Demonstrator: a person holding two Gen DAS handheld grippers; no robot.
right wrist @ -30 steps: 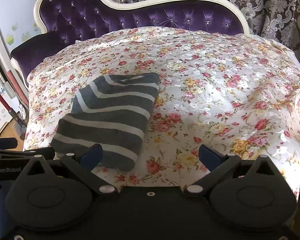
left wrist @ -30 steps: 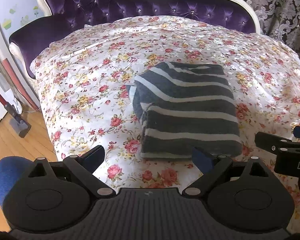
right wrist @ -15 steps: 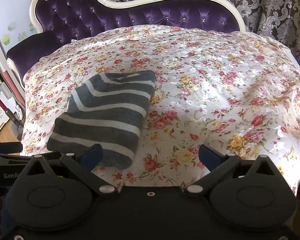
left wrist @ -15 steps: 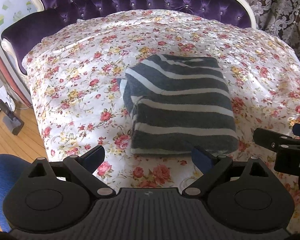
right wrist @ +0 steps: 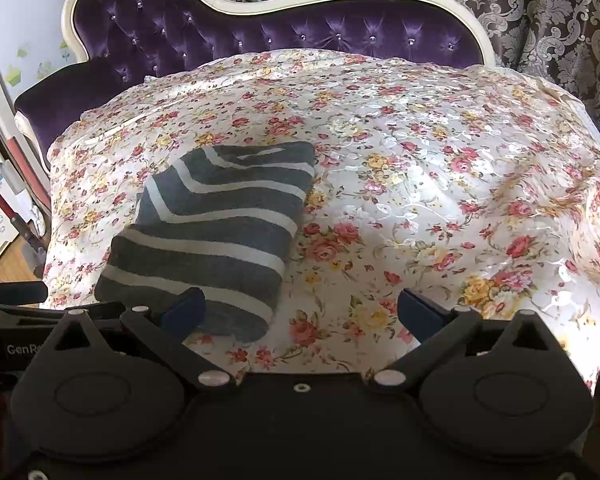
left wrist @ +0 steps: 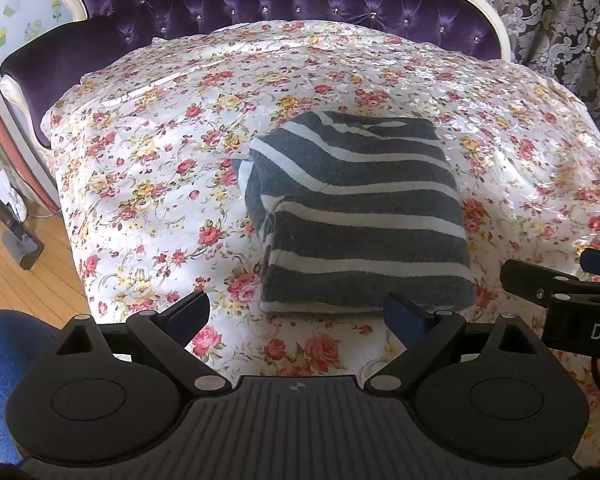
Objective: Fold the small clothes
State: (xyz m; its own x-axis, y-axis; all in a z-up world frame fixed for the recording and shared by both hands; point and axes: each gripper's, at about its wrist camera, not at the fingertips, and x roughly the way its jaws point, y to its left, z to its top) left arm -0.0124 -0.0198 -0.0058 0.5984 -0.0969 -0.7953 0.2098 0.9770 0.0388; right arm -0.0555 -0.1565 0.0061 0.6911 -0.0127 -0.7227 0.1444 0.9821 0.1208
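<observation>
Two spread claws, empty, face one folded striped garment on the bed.
From the left wrist, the left claw (left wrist: 296,316) sits just before the knit garment (left wrist: 360,220), long axis running away from it; from the right wrist, the right claw (right wrist: 300,312) has the soft grey-and-white bundle (right wrist: 220,232) ahead-left, on the glossy floral bedspread (right wrist: 440,208).

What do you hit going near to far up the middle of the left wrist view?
left gripper → striped garment, folded on the floral bedspread → purple tufted headboard → patterned curtain
</observation>
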